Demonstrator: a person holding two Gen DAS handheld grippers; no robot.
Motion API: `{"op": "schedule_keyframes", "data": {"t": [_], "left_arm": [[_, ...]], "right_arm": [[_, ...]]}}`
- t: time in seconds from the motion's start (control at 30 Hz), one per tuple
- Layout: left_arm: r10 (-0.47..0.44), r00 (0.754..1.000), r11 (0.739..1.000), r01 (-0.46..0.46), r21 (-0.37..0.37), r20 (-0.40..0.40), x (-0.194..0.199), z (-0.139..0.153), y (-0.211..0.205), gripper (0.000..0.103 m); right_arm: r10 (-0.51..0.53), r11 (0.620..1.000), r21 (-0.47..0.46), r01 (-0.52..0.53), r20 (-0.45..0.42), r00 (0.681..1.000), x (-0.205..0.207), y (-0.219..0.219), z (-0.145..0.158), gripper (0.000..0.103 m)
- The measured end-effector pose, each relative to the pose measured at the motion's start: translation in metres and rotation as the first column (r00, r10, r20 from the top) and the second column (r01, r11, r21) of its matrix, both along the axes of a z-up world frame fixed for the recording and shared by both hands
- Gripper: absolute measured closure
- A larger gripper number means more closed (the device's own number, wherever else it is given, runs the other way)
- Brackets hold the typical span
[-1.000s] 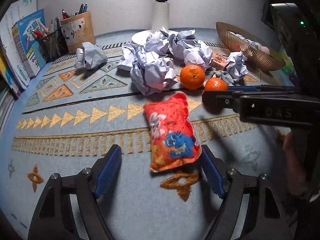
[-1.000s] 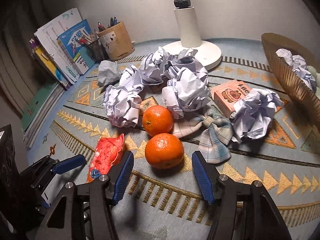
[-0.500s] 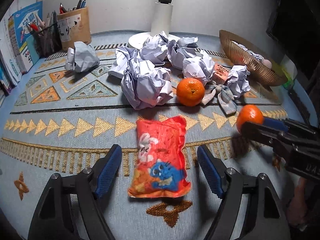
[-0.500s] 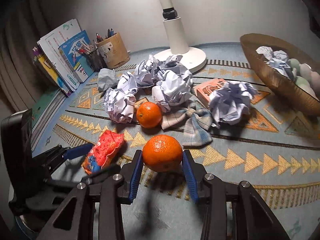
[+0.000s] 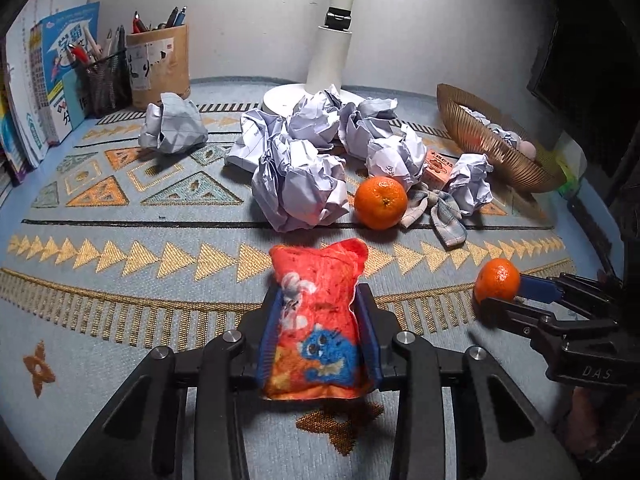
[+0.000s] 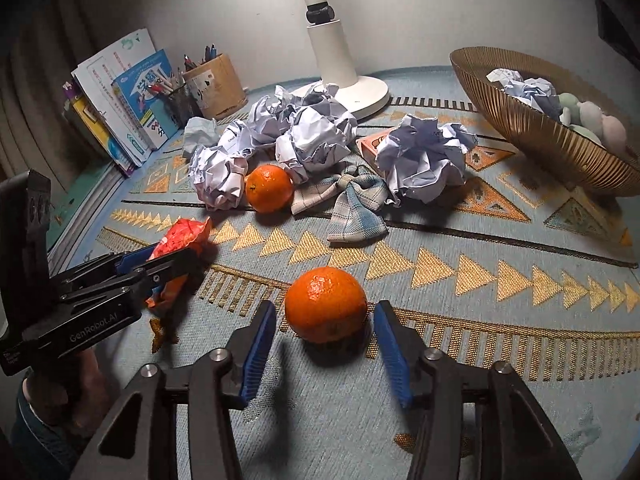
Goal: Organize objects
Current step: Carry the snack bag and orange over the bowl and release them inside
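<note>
My left gripper [image 5: 316,324] is shut on a red snack pouch [image 5: 316,320] with a blue cartoon figure, low over the patterned mat; it also shows in the right wrist view [image 6: 180,240]. My right gripper [image 6: 324,336] is open, its blue pads apart on both sides of an orange [image 6: 326,304] that rests on the mat. That orange also shows in the left wrist view [image 5: 498,280]. A second orange [image 5: 380,202] lies by the crumpled paper balls [image 5: 300,184], also seen in the right wrist view [image 6: 269,188].
A plaid cloth bow [image 6: 348,208], a small pink box [image 5: 438,166] and a lone paper ball [image 5: 172,128] lie on the mat. A gold ribbed bowl [image 6: 520,120] with paper and eggs stands at the right. A lamp base [image 6: 352,92], pen holders [image 5: 160,68] and books [image 5: 44,80] stand behind.
My left gripper closed on the red pouch. My right gripper carried the orange back toward me, set it on the mat and opened.
</note>
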State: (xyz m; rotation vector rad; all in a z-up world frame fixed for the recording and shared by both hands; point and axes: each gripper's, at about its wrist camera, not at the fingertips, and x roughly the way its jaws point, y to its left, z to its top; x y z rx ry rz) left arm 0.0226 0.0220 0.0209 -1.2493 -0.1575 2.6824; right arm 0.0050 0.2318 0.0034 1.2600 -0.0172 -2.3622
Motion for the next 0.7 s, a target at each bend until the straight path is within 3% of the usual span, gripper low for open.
{"op": "schedule_keyframes", "data": {"t": [0.13,0.17,0.2,0.33,0.47,0.6,0.7], "left_arm": [[-0.004,1.0,1.0,0.004,-0.016,0.0,0.0,-0.001,0.003,0.07],[-0.004,1.0,1.0,0.004,-0.022,0.0,0.001,-0.001,0.004,0.07],[-0.005,1.0,0.999,0.004,-0.033,-0.005,0.002,0.0,0.006,0.071],[-0.042,0.998,0.998,0.04,-0.047,-0.039,0.012,0.01,0.019,0.074],[-0.111,0.99,0.994,0.111,-0.008,-0.092,0.011,0.04,0.049,0.074],[-0.216,0.957,0.975,0.22,0.0,-0.192,-0.013,0.083,0.102,0.074],[-0.262,0.931,0.961,0.275,0.014,-0.253,-0.047,0.109,0.143,0.074]], "right_arm": [[-0.03,0.999,0.021,0.03,-0.01,1.0,-0.002,-0.001,-0.001,0.048],[-0.031,0.999,0.014,0.032,-0.009,0.999,-0.003,0.0,-0.001,0.052],[-0.024,1.0,0.001,0.024,-0.006,1.0,-0.002,0.001,-0.001,0.064],[-0.047,0.998,-0.039,0.045,-0.047,0.998,0.008,0.015,0.012,0.064],[-0.11,0.989,-0.11,0.098,-0.103,0.989,0.011,0.052,0.047,0.064],[-0.241,0.963,-0.171,0.208,-0.202,0.949,0.001,0.104,0.096,0.064],[-0.367,0.924,-0.214,0.317,-0.263,0.892,-0.017,0.14,0.123,0.064]]}}
